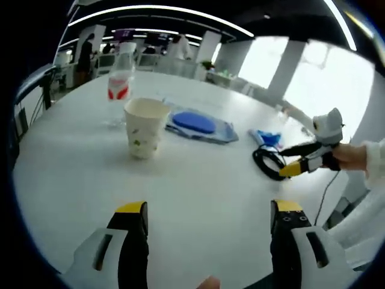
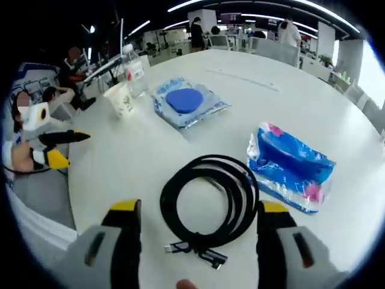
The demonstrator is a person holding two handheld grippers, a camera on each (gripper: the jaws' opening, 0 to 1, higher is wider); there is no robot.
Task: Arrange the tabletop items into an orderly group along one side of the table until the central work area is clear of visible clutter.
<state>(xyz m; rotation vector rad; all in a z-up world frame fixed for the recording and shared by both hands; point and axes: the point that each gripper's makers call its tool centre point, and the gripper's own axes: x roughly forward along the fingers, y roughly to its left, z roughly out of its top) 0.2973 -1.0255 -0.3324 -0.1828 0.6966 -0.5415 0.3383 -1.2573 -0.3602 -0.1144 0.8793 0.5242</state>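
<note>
On the white table stand a paper cup and, behind it, a clear water bottle. A blue round pad in a plastic wrap lies right of the cup, with a blue packet and a coiled black cable further right. My left gripper is open over bare table in front of the cup. My right gripper is open, its jaws standing on either side of the cable coil. The blue packet lies just right of the coil. The right gripper reaches in at the cable.
The table edge curves close to the cable on the left. The left gripper hangs at that edge, near the cup and bottle. The wrapped pad lies mid-table. People and desks fill the room behind.
</note>
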